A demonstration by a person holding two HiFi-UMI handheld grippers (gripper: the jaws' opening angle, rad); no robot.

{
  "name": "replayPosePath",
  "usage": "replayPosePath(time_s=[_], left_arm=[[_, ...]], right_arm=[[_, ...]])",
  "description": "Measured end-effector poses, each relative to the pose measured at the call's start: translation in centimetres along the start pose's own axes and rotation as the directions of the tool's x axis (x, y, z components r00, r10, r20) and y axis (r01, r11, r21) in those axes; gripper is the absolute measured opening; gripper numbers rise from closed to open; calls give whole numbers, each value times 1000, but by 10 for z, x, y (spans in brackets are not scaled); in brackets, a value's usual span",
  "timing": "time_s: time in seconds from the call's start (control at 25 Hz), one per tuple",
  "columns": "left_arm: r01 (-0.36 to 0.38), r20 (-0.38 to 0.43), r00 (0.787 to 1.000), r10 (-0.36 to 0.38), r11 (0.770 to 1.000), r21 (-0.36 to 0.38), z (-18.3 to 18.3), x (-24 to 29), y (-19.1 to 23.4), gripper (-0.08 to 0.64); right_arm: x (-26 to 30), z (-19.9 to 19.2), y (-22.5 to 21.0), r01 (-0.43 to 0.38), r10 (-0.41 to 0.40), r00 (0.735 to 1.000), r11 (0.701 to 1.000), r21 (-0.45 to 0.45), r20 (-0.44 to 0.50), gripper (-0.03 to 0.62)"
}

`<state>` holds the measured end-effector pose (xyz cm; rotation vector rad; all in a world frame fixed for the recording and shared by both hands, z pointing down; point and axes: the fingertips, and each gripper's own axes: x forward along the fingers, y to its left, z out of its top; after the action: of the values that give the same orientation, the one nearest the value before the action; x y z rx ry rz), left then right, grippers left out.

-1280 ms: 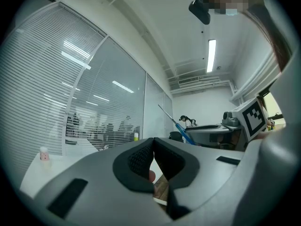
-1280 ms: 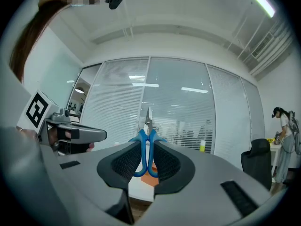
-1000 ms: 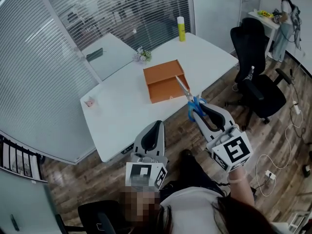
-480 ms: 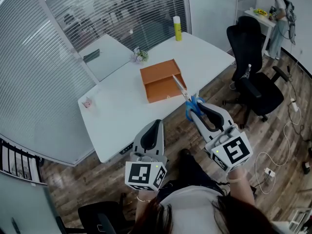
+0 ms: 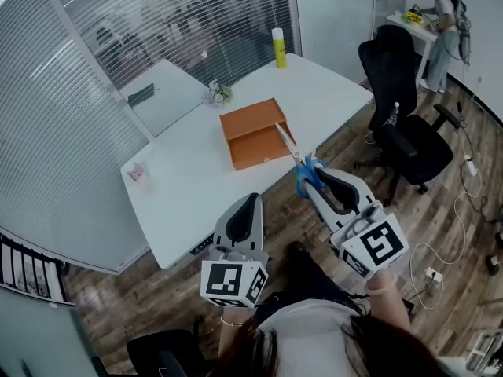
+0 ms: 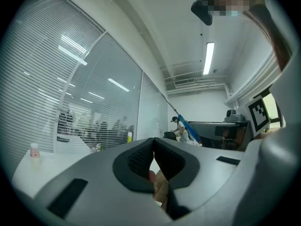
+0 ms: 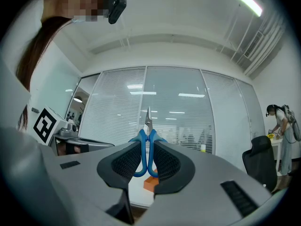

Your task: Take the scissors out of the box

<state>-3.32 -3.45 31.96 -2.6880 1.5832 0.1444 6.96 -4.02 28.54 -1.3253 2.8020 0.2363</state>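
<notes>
Right gripper view is showing right gripper (image 7: 147,160) clamping scissors (image 7: 143,149) by 2 blue handles, blades pointing ahead of jaws, already clear of box (image 5: 247,120) well ahead. Left gripper (image 6: 153,157) is idling, jaws together, empty. Best next: squeezing firmly, laying scissors flat on table (image 5: 189,179).

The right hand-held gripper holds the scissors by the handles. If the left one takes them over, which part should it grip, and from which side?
Likely the closed blades of the scissors, just ahead of the pivot, coming from the left. The right hand-held gripper fills the blue loops, so only the blades stick out free, shut into one narrow strip.
</notes>
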Motion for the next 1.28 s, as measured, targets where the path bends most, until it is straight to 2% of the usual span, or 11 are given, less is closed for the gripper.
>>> replayPosePath(time_s=[1.28], left_arm=[[11, 15, 1000, -10, 999, -43, -2, 7, 16, 20]], right_arm=[[18, -1, 2, -8, 8, 1000, 1000, -17, -5, 110]])
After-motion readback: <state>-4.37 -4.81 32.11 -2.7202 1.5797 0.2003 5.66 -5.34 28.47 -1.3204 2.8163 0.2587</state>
